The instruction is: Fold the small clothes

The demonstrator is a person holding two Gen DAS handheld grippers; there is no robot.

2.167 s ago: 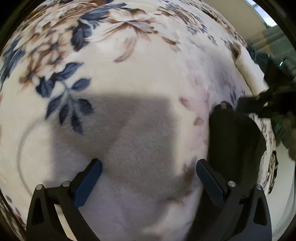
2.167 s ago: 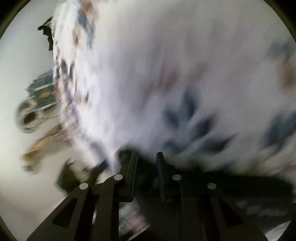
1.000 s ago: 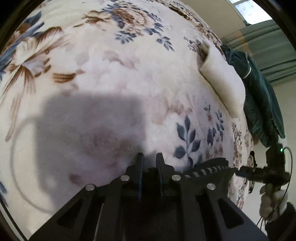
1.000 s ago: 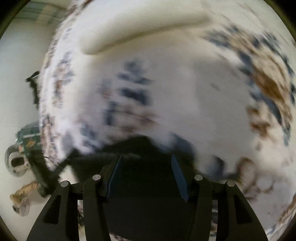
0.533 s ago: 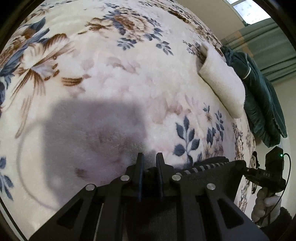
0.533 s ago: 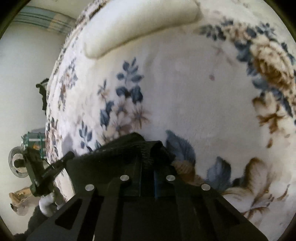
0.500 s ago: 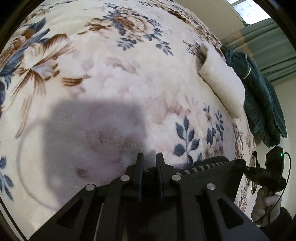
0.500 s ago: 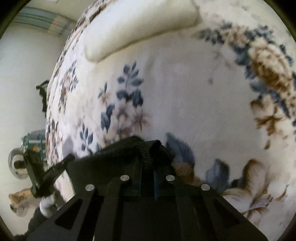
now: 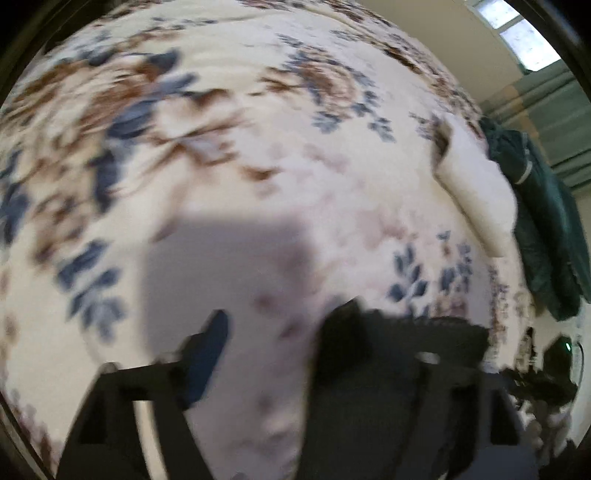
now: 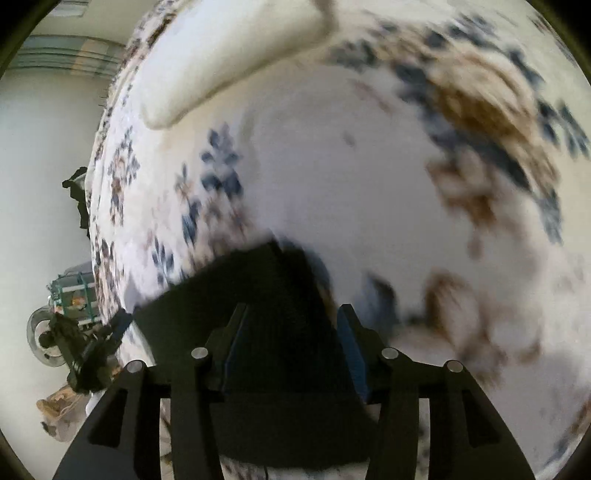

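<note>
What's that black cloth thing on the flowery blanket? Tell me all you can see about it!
The black garment is a small, dark piece of soft-looking fabric lying flat on the floral blanket. One corner points up in the right wrist view. It lies between the fingers of the right gripper, whose jaws are opening and not pressing it. In the left wrist view it lies blurred under the right side of the opening left gripper.

A cream blanket [image 9: 332, 155] printed with blue and brown flowers covers the bed. A cream pillow [image 9: 476, 192] lies at its far edge, a dark green coat [image 9: 543, 229] heaped just beside it. Behind stand a pale wall [image 9: 436, 33], a bright window [image 9: 524, 40] and what may be green curtains [image 9: 554, 107]
</note>
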